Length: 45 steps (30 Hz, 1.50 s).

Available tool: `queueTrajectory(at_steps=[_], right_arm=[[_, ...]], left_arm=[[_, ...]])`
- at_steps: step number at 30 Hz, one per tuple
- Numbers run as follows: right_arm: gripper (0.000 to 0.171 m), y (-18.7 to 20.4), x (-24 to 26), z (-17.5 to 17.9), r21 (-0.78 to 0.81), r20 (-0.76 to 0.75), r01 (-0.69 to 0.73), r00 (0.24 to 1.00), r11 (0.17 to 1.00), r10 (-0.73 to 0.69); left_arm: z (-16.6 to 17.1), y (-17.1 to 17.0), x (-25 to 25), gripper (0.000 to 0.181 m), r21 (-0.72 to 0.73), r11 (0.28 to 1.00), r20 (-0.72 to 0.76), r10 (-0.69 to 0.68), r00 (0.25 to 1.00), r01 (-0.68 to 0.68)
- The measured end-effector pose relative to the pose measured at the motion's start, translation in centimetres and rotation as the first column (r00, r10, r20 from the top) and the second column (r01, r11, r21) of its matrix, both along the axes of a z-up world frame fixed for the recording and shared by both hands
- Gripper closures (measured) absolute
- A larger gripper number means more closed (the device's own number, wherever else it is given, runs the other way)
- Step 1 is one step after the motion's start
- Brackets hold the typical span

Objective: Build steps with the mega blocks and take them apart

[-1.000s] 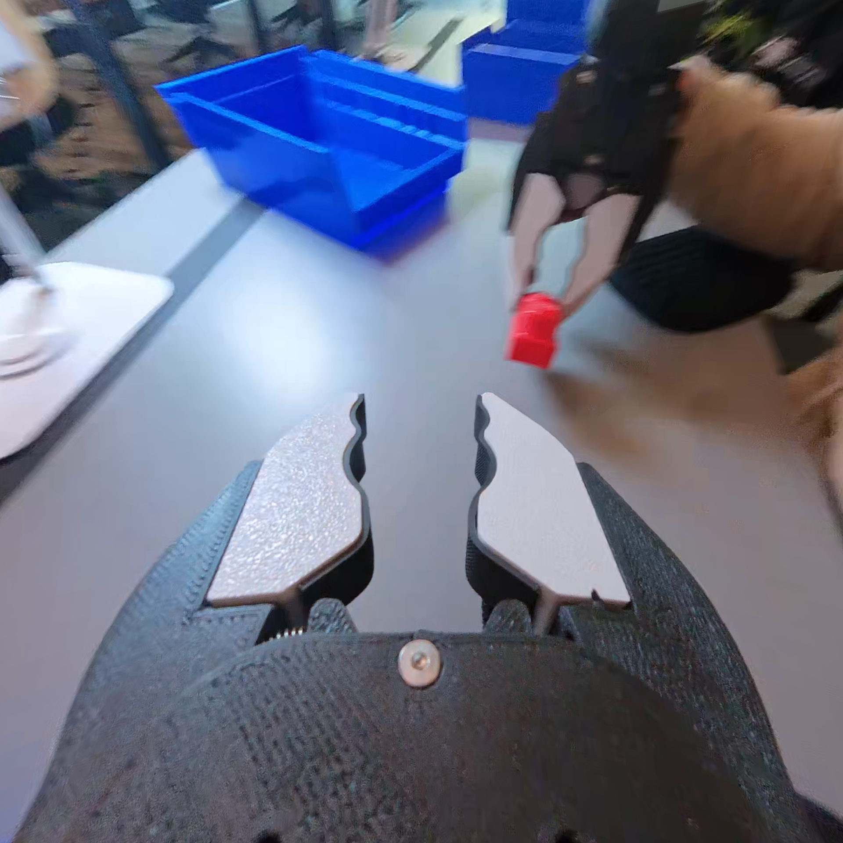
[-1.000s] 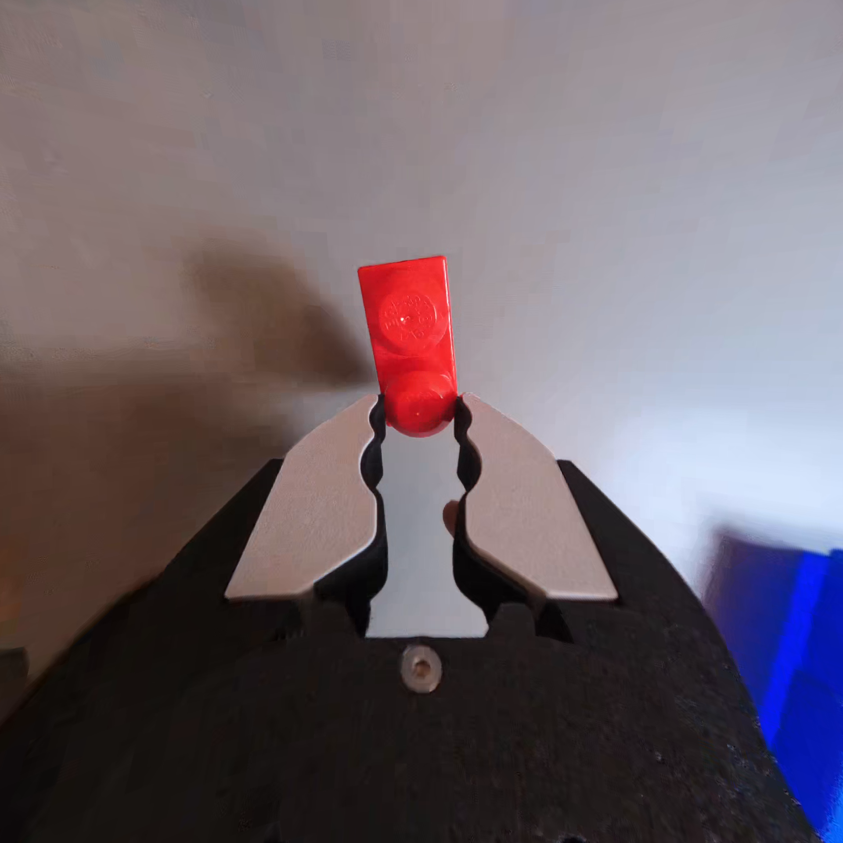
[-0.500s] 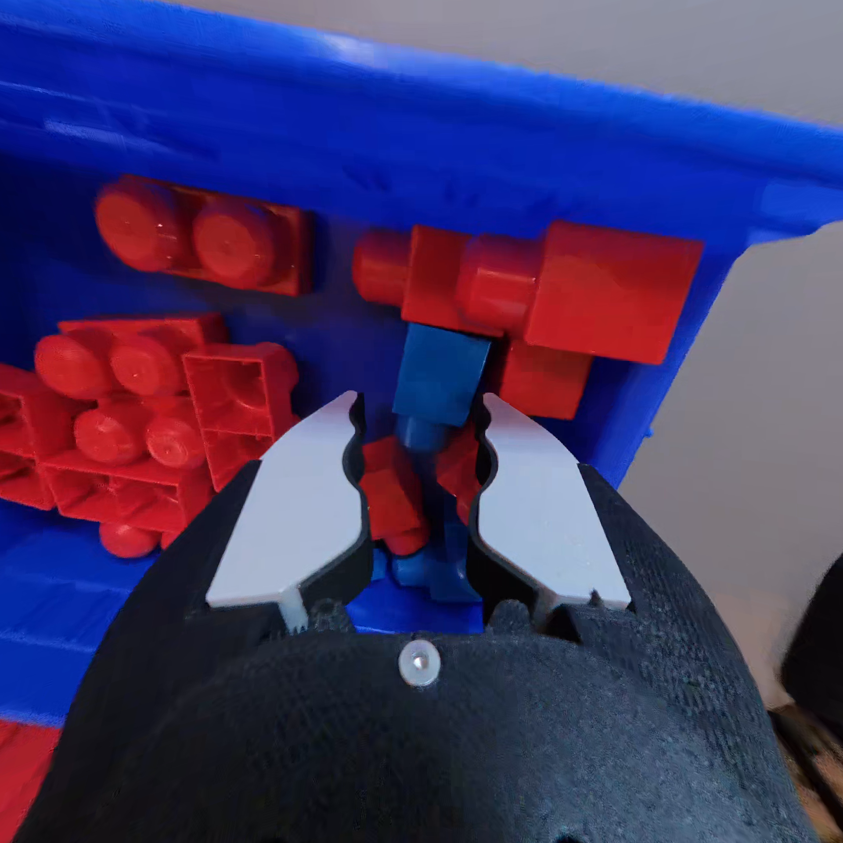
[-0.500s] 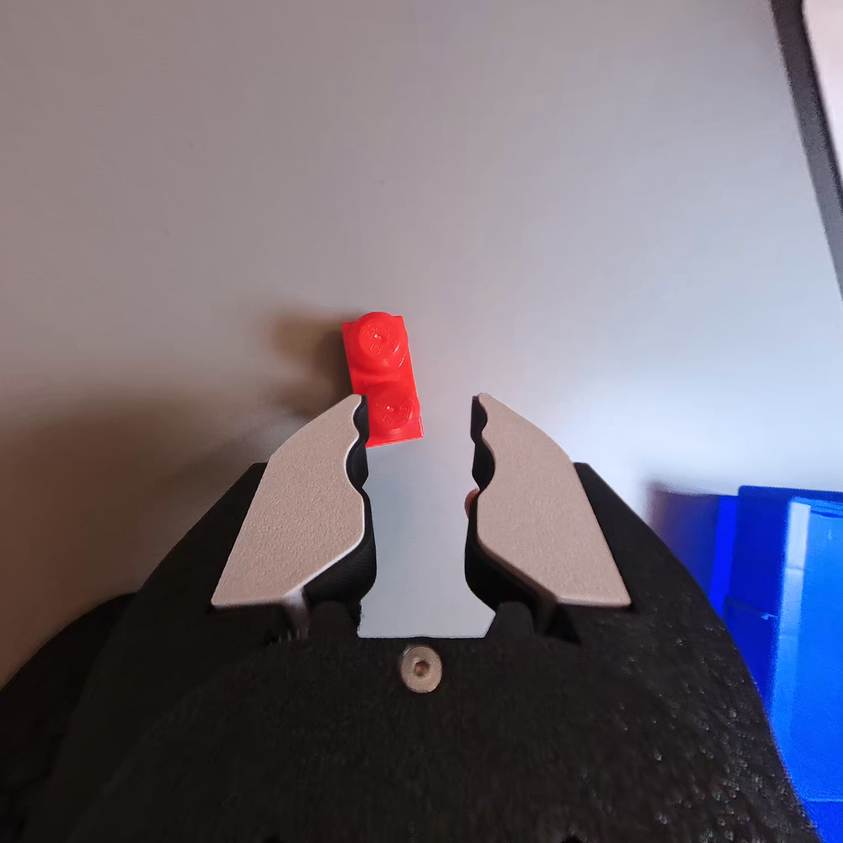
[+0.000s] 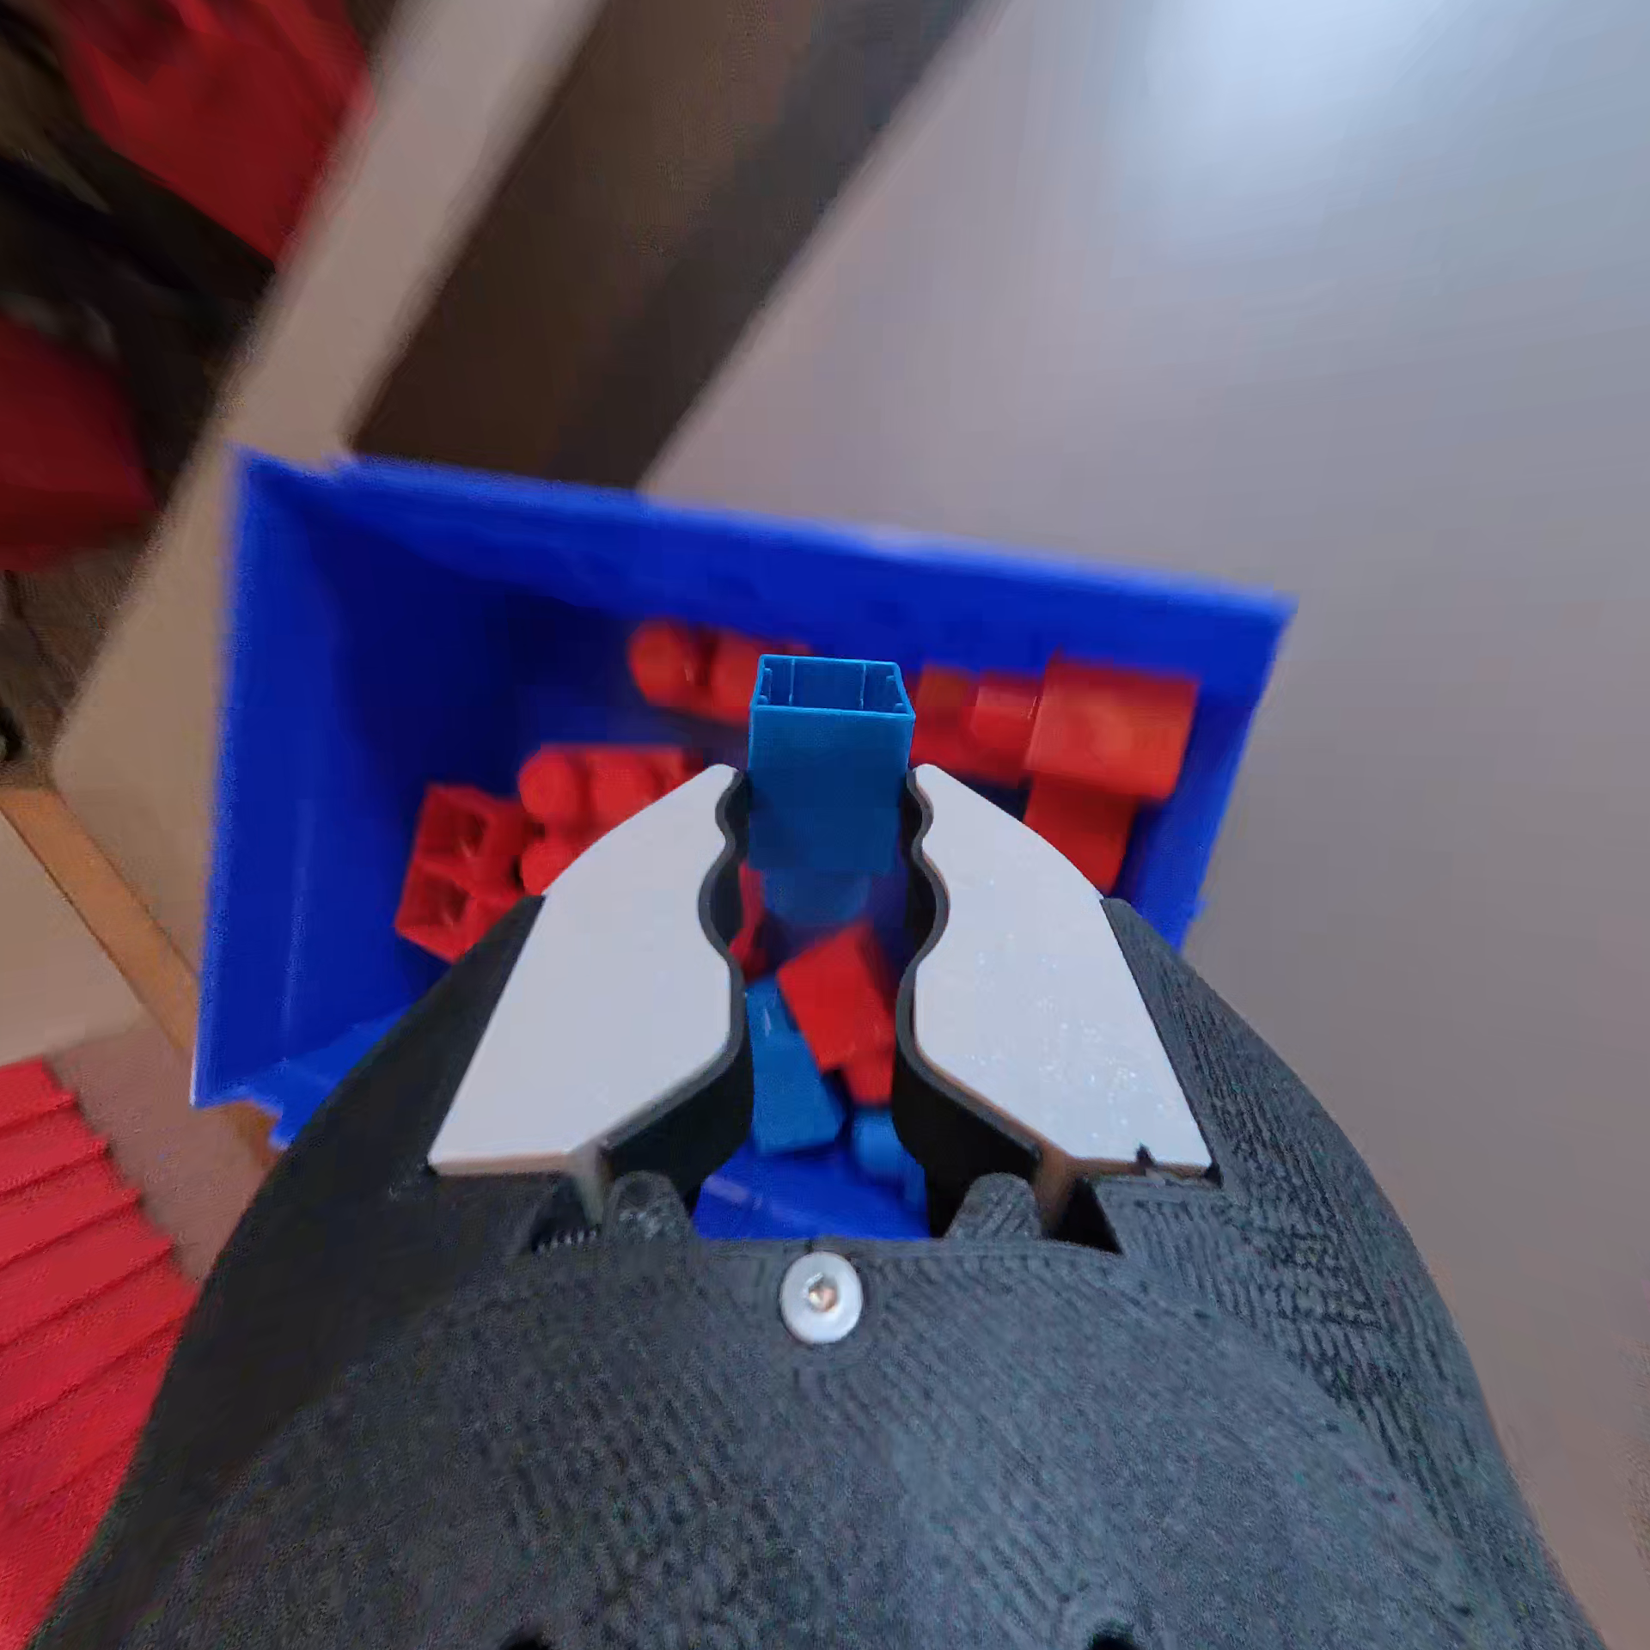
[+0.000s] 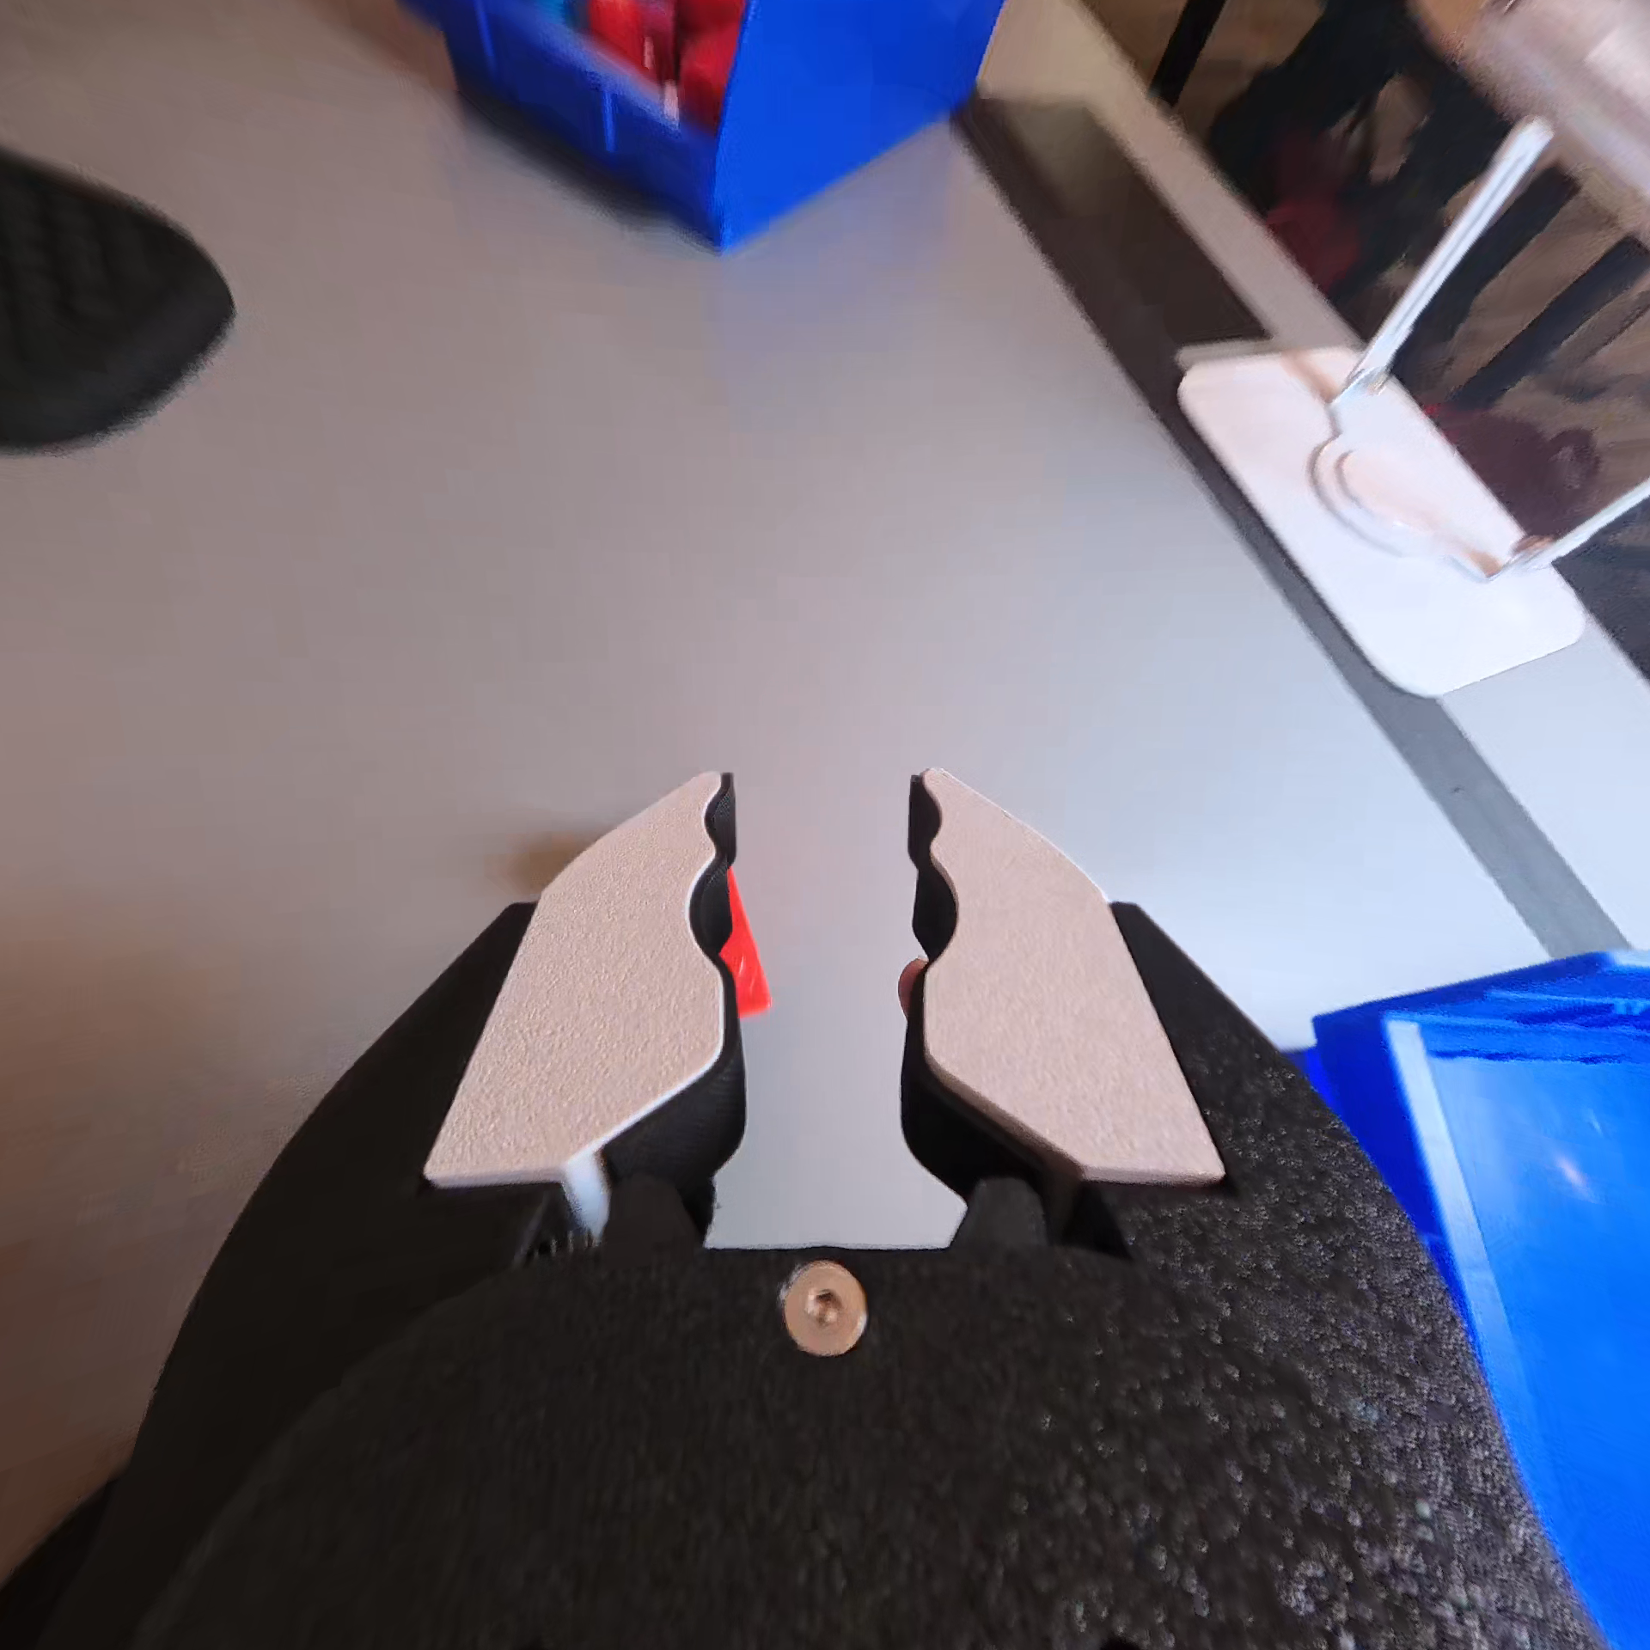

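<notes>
My left gripper [image 5: 826, 790] is shut on a blue block [image 5: 826, 768] and holds it above a blue bin [image 5: 286, 732], hollow underside pointing away from me. The bin holds several red blocks [image 5: 1107, 732] and some blue ones [image 5: 790, 1085]. In the right wrist view my right gripper [image 6: 821, 790] is open and empty above the grey table [image 6: 536, 500]. A red block [image 6: 745, 960] lies on the table under it, mostly hidden behind the left finger. The bin also shows at the far end of that view [image 6: 804, 116].
The left gripper's black body [image 6: 80, 304] shows at the left edge of the right wrist view. A white stand base [image 6: 1393, 554] with a clear holder sits at the table's right edge. Another blue bin [image 6: 1518, 1179] stands at the near right. Red cloth [image 5: 62, 1250] lies left, off the table. My right fingertips sit around 45 centimeters from my left ones.
My left gripper closed on the blue block in the bin and lifted it. My right gripper let go of the red block, left it on the table and tilted up and back.
</notes>
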State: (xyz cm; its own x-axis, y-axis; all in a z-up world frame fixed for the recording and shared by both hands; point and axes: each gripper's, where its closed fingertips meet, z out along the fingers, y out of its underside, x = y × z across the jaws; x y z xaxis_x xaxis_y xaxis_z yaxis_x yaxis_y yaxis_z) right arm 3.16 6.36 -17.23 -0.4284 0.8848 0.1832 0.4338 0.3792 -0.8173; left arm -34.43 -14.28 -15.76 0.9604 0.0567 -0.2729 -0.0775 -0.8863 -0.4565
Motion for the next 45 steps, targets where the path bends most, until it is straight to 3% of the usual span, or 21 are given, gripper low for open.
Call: queueTrajectory(at_steps=[2, 5, 9, 11, 13, 15, 17, 19, 20, 21, 22, 25, 26, 27, 29, 31, 33, 35, 38, 43, 45], right_arm=[[0.134, -0.7, -0.7, 2.0, -0.112, -0.106, -0.013, 0.994, 0.994, 0.001], [0.132, -3.2, -1.5, 4.5, -0.314, -0.238, -0.106, 0.971, 0.944, 0.03], [0.121, -7.6, -2.4, 5.8, -0.558, -0.321, -0.233, 0.946, 0.797, 0.051], [0.118, -9.2, -2.5, 6.0, -0.62, -0.358, -0.274, 0.932, 0.735, 0.045], [0.12, -10.3, -2.1, 6.5, -0.67, -0.391, -0.326, 0.919, 0.667, 0.056], [0.127, -10.5, -1.4, 7.6, -0.7, -0.433, -0.377, 0.899, 0.606, 0.059], [0.142, -9.3, -1.3, 8.1, -0.711, -0.443, -0.362, 0.896, 0.603, 0.016], [0.144, -8.8, -0.7, 8.0, -0.71, -0.423, -0.373, 0.904, 0.597, 0.063], [0.145, -8.5, -0.5, 7.9, -0.7, -0.404, -0.368, 0.911, 0.612, 0.085], [0.146, -8.3, -0.3, 7.8, -0.672, -0.393, -0.375, 0.911, 0.639, 0.122], [0.147, -8.3, 0.0, 7.5, -0.642, -0.362, -0.374, 0.917, 0.67, 0.166], [0.147, -7.3, 0.3, 5.2, -0.423, -0.195, -0.32, 0.946, 0.848, 0.259], [0.148, -7.0, 0.5, 4.9, -0.379, -0.173, -0.314, 0.948, 0.871, 0.267], [0.171, -6.6, 0.6, 4.3, -0.352, -0.134, -0.299, 0.954, 0.887, 0.268], [0.171, -5.9, 0.8, 3.6, -0.3, -0.107, -0.293, 0.956, 0.908, 0.273], [0.171, -5.6, 1.2, 1.6, -0.219, -0.007, -0.284, 0.957, 0.934, 0.289], [0.171, -5.2, 1.0, -0.1, -0.136, 0.038, -0.267, 0.961, 0.954, 0.274], [0.171, -5.4, 1.4, -1.5, -0.112, 0.099, -0.279, 0.952, 0.954, 0.29], [0.163, -4.4, 1.6, -2.8, -0.029, 0.142, -0.264, 0.953, 0.964, 0.266], [0.114, -1.5, 2.6, -6.7, 0.155, 0.331, -0.23, 0.928, 0.961, 0.169], [0.115, -1.2, 2.7, -9.1, 0.185, 0.405, -0.237, 0.903, 0.954, 0.146]], left_arm=[[5.6, 3.1, 4.1, 0.148, 0.381, 0.923, 0.093, -0.098, 0.991, 0.055], [12.4, 6.3, 15.1, 0.149, 0.82, 0.563, 0.215, -0.473, 0.855, 0.105], [12.1, 9.6, 27.1, 0.149, 0.936, 0.35, 0.293, -0.7, 0.651, -0.045], [11.4, 10.8, 31.7, 0.148, 0.949, 0.301, 0.302, -0.774, 0.556, -0.097], [10.9, 11.6, 34.3, 0.148, 0.956, 0.273, 0.287, -0.806, 0.518, -0.107], [9.9, 12.2, 35.7, 0.149, 0.957, 0.28, 0.283, -0.821, 0.495, -0.083], [9.4, 12.0, 36.1, 0.149, 0.956, 0.275, 0.289, -0.837, 0.466, -0.099], [8.3, 11.8, 36.2, 0.149, 0.952, 0.3, 0.294, -0.836, 0.463, -0.063], [7.6, 11.7, 36.4, 0.149, 0.948, 0.317, 0.292, -0.829, 0.477, -0.029], [6.4, 11.8, 36.3, 0.171, 0.935, 0.354, 0.3, -0.807, 0.508, 0.011], [5.0, 12.1, 36.0, 0.18, 0.914, 0.399, 0.295, -0.778, 0.555, 0.073], [2.0, 11.4, 36.5, 0.14, 0.831, 0.513, 0.338, -0.772, 0.538, 0.214], [1.2, 11.3, 36.5, 0.136, 0.805, 0.536, 0.339, -0.766, 0.546, 0.253], [0.5, 11.3, 36.5, 0.135, 0.787, 0.546, 0.32, -0.76, 0.566, 0.288], [-0.6, 11.4, 36.5, 0.131, 0.76, 0.556, 0.297, -0.757, 0.582, 0.336], [-2.4, 11.4, 37.2, 0.132, 0.694, 0.601, 0.319, -0.751, 0.578, 0.397], [-4.6, 11.8, 36.9, 0.159, 0.615, 0.631, 0.257, -0.727, 0.637, 0.473], [-6.0, 11.8, 36.8, 0.162, 0.561, 0.651, 0.242, -0.72, 0.65, 0.511], [-6.0, 11.8, 36.2, 0.164, 0.57, 0.667, 0.265, -0.702, 0.662, 0.48], [-6.3, 11.8, 36.0, 0.157, 0.565, 0.683, 0.292, -0.69, 0.662, 0.463], [-6.7, 11.8, 36.3, 0.151, 0.558, 0.684, 0.3, -0.695, 0.654, 0.47]])
